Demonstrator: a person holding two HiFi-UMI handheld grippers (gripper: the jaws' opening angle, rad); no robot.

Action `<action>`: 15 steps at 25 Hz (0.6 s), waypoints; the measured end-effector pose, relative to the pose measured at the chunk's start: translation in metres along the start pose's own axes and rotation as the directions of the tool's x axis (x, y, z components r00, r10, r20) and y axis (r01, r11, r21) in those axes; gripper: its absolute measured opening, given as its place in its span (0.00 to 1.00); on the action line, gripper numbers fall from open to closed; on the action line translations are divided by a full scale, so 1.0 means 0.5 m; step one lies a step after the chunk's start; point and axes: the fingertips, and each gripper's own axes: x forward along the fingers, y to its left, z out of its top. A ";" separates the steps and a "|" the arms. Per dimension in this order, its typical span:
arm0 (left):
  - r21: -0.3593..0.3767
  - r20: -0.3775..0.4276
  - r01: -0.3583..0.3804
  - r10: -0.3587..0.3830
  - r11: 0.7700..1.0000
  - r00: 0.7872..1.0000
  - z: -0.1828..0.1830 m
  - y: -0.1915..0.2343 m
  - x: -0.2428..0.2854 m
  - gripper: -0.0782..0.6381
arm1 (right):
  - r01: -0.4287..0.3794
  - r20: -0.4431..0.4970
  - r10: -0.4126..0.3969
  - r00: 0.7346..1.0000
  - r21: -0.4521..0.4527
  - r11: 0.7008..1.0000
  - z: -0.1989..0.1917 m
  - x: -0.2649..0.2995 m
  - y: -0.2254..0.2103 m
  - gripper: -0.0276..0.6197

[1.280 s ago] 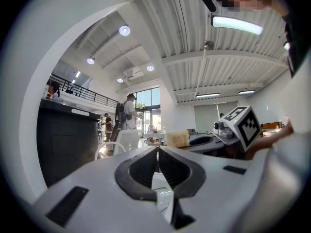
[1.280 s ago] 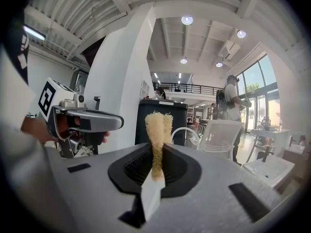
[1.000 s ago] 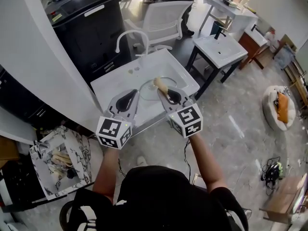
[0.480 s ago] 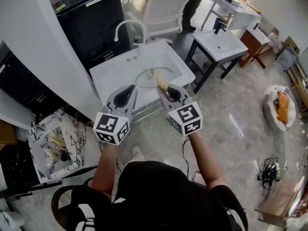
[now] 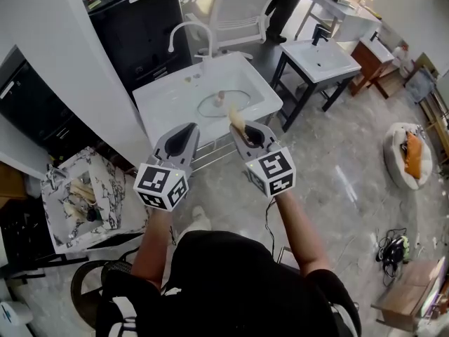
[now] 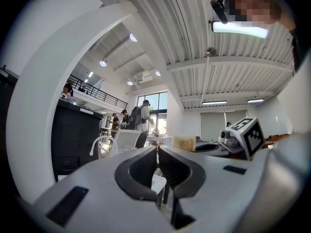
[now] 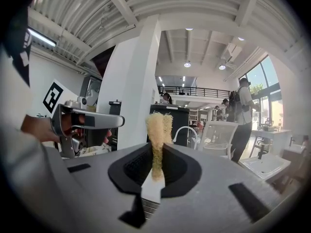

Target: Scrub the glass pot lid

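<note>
The glass pot lid [image 5: 223, 104] lies flat in the white sink [image 5: 168, 107], beyond both grippers. My right gripper [image 5: 242, 128] is shut on a tan sponge [image 5: 236, 120], which sticks up between its jaws and hangs in the air short of the sink's front edge. In the right gripper view the sponge [image 7: 158, 130] stands upright in the right gripper [image 7: 158, 152]. My left gripper [image 5: 186, 130] is level with it on the left, shut with nothing in it; the left gripper [image 6: 157, 152] shows its jaws pressed together. Neither gripper touches the lid.
A curved white faucet [image 5: 189, 37] rises behind the sink. A white chair [image 5: 242, 16], a black cabinet [image 5: 133, 27] and a second basin on a dark stand [image 5: 319, 62] surround it. A marbled box [image 5: 84, 209] sits on the floor at left. People stand in the background.
Both grippers have drawn back from the sink; the lid, earlier just under the right gripper's sponge, now lies farther ahead. The jaws have not changed.
</note>
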 end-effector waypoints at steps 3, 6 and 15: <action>0.014 0.004 -0.002 0.002 1.000 1.000 0.001 -0.013 -0.018 0.13 | -0.003 0.004 0.003 1.000 -0.009 1.000 0.002 -0.013 0.017 0.08; 0.023 0.006 -0.002 0.002 1.000 1.000 0.001 -0.021 -0.031 0.13 | -0.006 0.009 0.006 1.000 -0.014 1.000 0.004 -0.021 0.028 0.08; 0.031 0.007 -0.016 0.016 0.999 1.000 -0.004 -0.029 -0.058 0.13 | 0.003 0.016 -0.003 1.000 -0.028 1.000 0.002 -0.033 0.045 0.08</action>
